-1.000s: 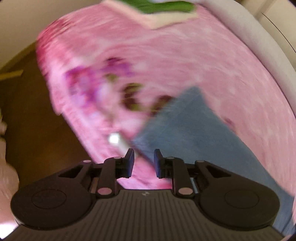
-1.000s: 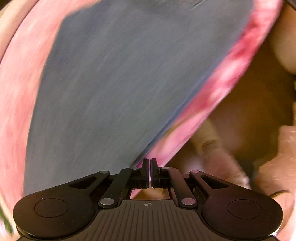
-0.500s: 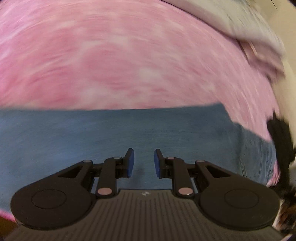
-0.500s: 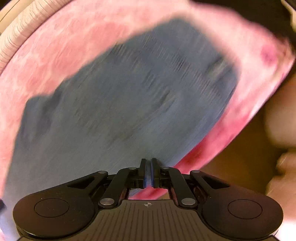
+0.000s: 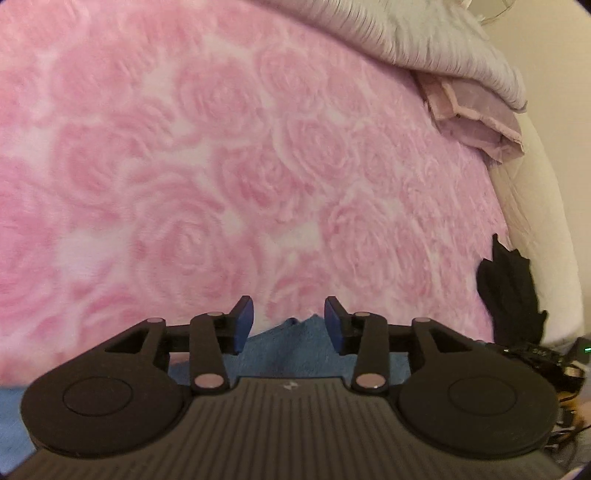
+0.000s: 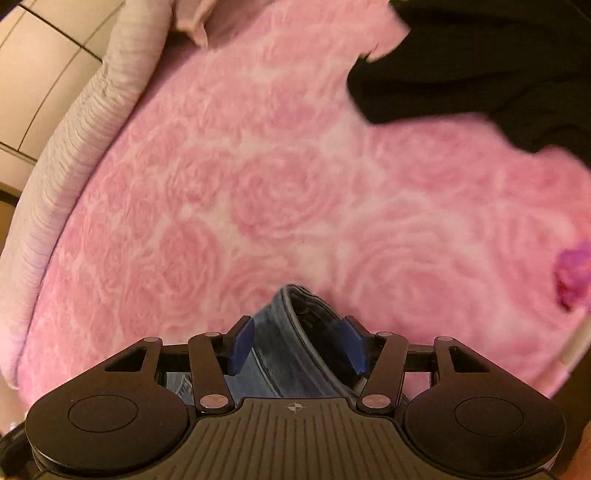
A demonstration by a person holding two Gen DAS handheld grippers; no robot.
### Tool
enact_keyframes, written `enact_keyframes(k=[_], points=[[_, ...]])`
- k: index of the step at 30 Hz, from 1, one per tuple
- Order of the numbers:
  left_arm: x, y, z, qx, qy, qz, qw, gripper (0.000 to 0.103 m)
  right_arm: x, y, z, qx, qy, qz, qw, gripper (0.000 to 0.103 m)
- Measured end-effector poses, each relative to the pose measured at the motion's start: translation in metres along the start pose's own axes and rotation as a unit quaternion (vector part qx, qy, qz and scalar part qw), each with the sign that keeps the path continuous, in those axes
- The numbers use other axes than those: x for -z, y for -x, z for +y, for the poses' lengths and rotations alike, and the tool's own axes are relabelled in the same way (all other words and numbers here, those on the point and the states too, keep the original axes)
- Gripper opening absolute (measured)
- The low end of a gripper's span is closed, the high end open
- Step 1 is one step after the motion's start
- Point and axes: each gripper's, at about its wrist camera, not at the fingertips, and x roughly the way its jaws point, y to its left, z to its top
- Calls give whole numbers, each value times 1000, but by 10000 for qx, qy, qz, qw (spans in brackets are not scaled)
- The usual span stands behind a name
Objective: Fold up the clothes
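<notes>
A blue denim garment lies on a pink rose-patterned blanket point(image 5: 221, 166). In the left wrist view its edge point(image 5: 291, 339) shows low between the fingers of my left gripper point(image 5: 289, 323), which is open and just above it. In the right wrist view a folded denim corner with a seam point(image 6: 295, 332) sits between the blue pads of my right gripper point(image 6: 299, 341), which is open around it. Most of the garment is hidden under both grippers.
A black garment point(image 6: 480, 62) lies at the far right of the blanket and shows in the left wrist view point(image 5: 513, 291). A grey fluffy cover point(image 5: 406, 33) and pink cloth point(image 5: 476, 122) lie at the back. A cream padded bed edge point(image 6: 74, 155) runs along the left.
Both grippers have swung over to the denim's far edge. My right gripper, shut before, has opened. My left gripper has opened wider.
</notes>
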Motion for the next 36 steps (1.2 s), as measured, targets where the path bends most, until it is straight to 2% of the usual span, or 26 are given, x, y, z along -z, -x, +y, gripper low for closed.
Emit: enact_keyframes(k=[5,7,8,9,10,11,15,17,19,22,23,25,27,29,31,34,36], points=[[-16,-46,16,573,384,1007,9925,39,-10,-24,-5,-314,-231,761,9963,55],[-17,-57,16,916,425,1275,9867,36,-13,-28,-6,-410,-239,893,9949,45],[-17,-62,16,1089,437,1376,9835,34,-14,-27,-6,-478,-208,908,9945,31],[-16,-64,15,1154,422,1417,9823,19,-15,-26,-5,-551,-180,918,9941,22],[-14,-63,13,1139,343,1374,9833,3,-15,-24,-4,-620,-92,907,9939,20],[-13,-59,12,1081,224,1210,9865,1,-13,-21,0,-587,60,823,9949,18],[-3,-44,10,1024,-150,487,9934,0,2,-13,5,-416,473,221,9978,10],[6,-49,5,827,-536,216,9949,1,11,-12,3,-341,638,-157,9973,10],[11,-55,3,595,-652,39,9961,4,21,-28,-3,-232,765,-345,9962,10],[13,-61,-1,304,-680,-204,9970,8,20,-39,-3,-203,712,-536,9958,19],[14,-60,-2,142,-723,-326,9967,8,17,-35,-3,-182,662,-524,9963,27],[15,-45,-7,-378,-877,-722,9928,9,10,-26,-4,-142,559,-488,9971,32],[14,-24,-2,-566,-701,-1031,9906,9,10,-7,-10,111,530,-694,9961,39],[19,0,5,-533,-481,-1150,9908,9,15,16,-22,277,382,-869,9951,42],[34,18,11,-518,-347,-1089,9921,9,25,41,-41,300,64,-977,9947,43],[62,41,22,-447,-70,-895,9950,9,60,63,-71,-5,-760,-856,9934,43],[86,48,27,-404,187,-702,9965,9,86,72,-90,-309,-1338,-680,9882,43]])
